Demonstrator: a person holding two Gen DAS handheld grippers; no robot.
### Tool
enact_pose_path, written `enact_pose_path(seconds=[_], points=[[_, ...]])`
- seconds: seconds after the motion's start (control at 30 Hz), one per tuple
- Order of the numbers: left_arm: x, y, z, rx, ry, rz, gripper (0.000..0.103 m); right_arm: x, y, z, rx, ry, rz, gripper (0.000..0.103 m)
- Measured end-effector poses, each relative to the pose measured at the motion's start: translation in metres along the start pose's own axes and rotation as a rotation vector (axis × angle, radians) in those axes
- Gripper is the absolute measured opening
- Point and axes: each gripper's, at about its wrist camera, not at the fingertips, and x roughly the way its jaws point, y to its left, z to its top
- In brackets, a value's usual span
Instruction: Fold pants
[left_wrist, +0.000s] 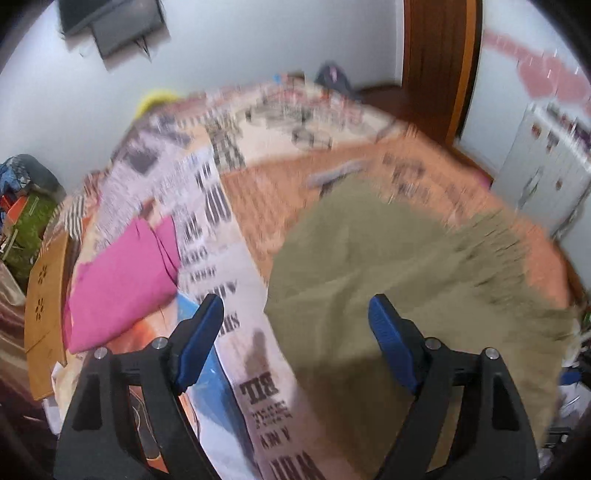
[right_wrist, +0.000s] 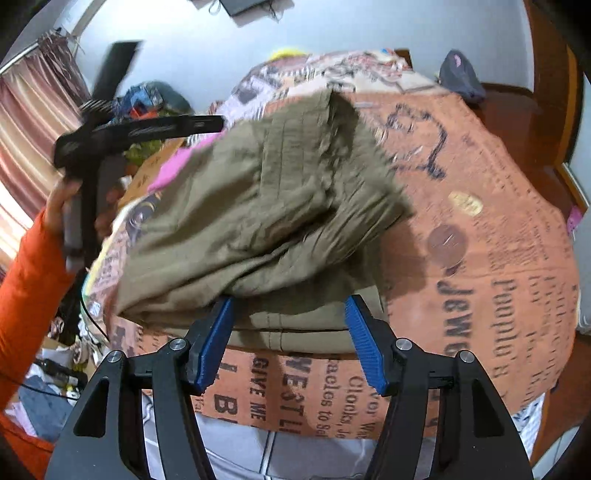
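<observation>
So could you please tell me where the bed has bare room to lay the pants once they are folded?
Free: the orange bedspread right of the olive pants, up to the wooden bed frame. A narrower printed strip runs between the pants and the pink cloth. Crowded: the left side, with pink cloth and clutter beyond the bed.

My left wrist camera rides just behind its left gripper (left_wrist: 295, 321), tilted steeply down over the bed's printed bedspread (left_wrist: 229, 295), facing the far white wall (left_wrist: 240, 44), close above the olive pants (left_wrist: 388, 266). My right wrist camera looks down along the right gripper (right_wrist: 290, 321) from the bed's near edge, very near the same pants (right_wrist: 258, 206). Both views share the pants, the bedspread (right_wrist: 498, 240), the pink cloth (left_wrist: 122, 280) and the wall (right_wrist: 332, 26)
</observation>
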Motion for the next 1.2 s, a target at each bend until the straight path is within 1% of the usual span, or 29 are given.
enact_pose_path(seconds=[0.03,0.07,0.13,0.17,0.23,0.33,0.43,0.5,0.6,0.7,0.87,0.93,1.03,1.1,1.2], points=[[0.009,0.000,-0.004,0.005,0.019,-0.001,0.082,0.005,0.001,0.000,-0.008,0.009,-0.006,0.058],[0.019,0.003,-0.009,0.003,0.036,-0.020,0.083,0.009,0.001,0.000,-0.024,0.013,-0.013,0.058],[0.021,0.007,-0.017,-0.019,0.020,-0.051,0.083,0.013,0.002,0.001,-0.045,0.017,-0.028,0.058],[0.020,0.009,-0.020,-0.023,0.016,-0.054,0.083,0.015,0.002,0.003,-0.055,0.018,-0.038,0.058],[0.018,0.011,-0.026,-0.017,0.008,-0.037,0.083,0.016,0.000,0.004,-0.077,0.019,-0.055,0.058],[0.010,0.012,-0.035,0.019,-0.006,0.003,0.083,0.020,-0.009,0.014,-0.087,0.019,-0.077,0.057],[-0.002,0.015,-0.054,0.042,-0.008,0.043,0.083,0.026,-0.018,0.024,-0.089,0.018,-0.085,0.057],[-0.005,0.022,-0.068,0.018,0.000,0.052,0.083,0.031,-0.023,0.033,-0.102,0.012,-0.090,0.057],[-0.009,0.035,-0.084,-0.052,0.005,0.033,0.083,0.038,-0.030,0.044,-0.122,0.005,-0.074,0.057],[-0.013,0.043,-0.092,-0.121,-0.001,0.003,0.083,0.050,-0.040,0.060,-0.139,0.003,-0.054,0.057],[-0.013,0.045,-0.098,-0.191,0.006,-0.030,0.083,0.061,-0.048,0.080,-0.169,-0.004,-0.059,0.057],[-0.014,0.045,-0.099,-0.213,0.003,-0.033,0.083,0.065,-0.053,0.088,-0.157,-0.001,-0.055,0.057],[-0.020,0.045,-0.096,-0.214,-0.007,-0.047,0.080,0.064,-0.057,0.094,-0.141,0.013,-0.056,0.057],[-0.029,0.050,-0.089,-0.218,-0.032,-0.058,0.079,0.057,-0.057,0.095,-0.144,0.013,-0.085,0.057],[-0.042,0.063,-0.072,-0.228,-0.091,-0.031,0.079,0.041,-0.055,0.087,-0.148,0.016,-0.163,0.058]])
